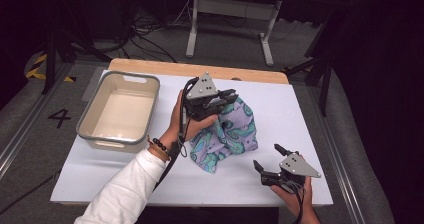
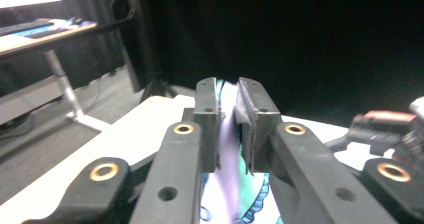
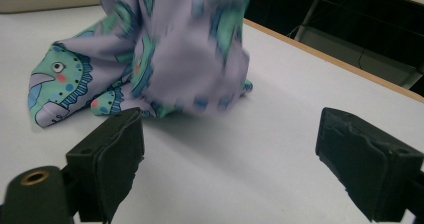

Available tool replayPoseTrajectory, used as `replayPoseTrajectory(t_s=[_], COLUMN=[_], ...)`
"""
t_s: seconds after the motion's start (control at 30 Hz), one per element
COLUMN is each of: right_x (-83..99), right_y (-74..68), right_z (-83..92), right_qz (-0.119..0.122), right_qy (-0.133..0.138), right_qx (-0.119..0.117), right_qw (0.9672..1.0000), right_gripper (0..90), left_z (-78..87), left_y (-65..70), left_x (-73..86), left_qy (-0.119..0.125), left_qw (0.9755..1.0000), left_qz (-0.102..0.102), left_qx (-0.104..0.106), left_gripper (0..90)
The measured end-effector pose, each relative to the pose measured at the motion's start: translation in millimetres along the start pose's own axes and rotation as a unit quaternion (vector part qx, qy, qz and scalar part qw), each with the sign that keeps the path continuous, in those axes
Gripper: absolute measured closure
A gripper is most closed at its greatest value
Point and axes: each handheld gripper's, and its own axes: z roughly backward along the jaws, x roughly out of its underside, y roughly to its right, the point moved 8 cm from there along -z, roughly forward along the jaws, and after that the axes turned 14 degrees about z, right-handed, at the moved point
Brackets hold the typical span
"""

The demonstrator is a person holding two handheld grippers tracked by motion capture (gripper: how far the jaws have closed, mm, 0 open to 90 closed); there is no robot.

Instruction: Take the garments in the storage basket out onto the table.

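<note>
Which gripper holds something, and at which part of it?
The left gripper pinches the cloth at its raised top fold; the lower part rests on the table. The right gripper is open, holding nothing.

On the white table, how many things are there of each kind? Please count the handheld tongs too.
Lilac cloth with a teal cartoon print: 1
Beige plastic tub with a grey rim: 1
Black handheld tongs: 2, the left tongs shut on the cloth, the right tongs open above the white table
Total: 4
</note>
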Motion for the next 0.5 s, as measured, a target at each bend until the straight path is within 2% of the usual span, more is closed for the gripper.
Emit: replayPoseTrajectory(t_s=[0.1, 0.17, 0.23, 0.3, 0.37, 0.5], right_x=[0.5, 1.3, 1.7, 2.3, 3.9, 7.7], right_y=[0.1, -0.7, -1.3, -2.5, -2.8, -4.7], right_z=[-0.3, -1.5, -2.0, -2.4, -3.5, -7.0], right_qz=[-0.001, -0.003, -0.003, -0.002, -0.004, -0.008], right_qy=[-0.001, -0.003, -0.004, -0.006, -0.01, -0.022], right_qx=[-0.001, -0.004, -0.005, -0.008, -0.012, -0.022], right_qw=[1.0, 1.0, 1.0, 0.9999, 0.9999, 0.9995], right_gripper=[12.5, 12.5, 12.5, 12.4, 12.7, 12.8], left_z=[2.8, 4.7, 8.1, 12.3, 19.2, 32.3], left_y=[-2.3, -2.6, -2.2, -1.4, -1.8, 2.0], left_x=[5.8, 10.7, 19.9, 28.2, 40.4, 69.0], left_qy=[0.0, -0.004, -0.014, -0.02, -0.031, -0.057], left_qw=[1.0, 1.0, 0.9997, 0.9994, 0.9983, 0.9967], left_qz=[0.002, -0.002, -0.016, -0.021, -0.039, -0.052], left_qx=[-0.005, -0.006, -0.015, -0.016, -0.029, -0.025], left_gripper=[74.3, 67.4, 64.9, 59.4, 53.7, 43.3])
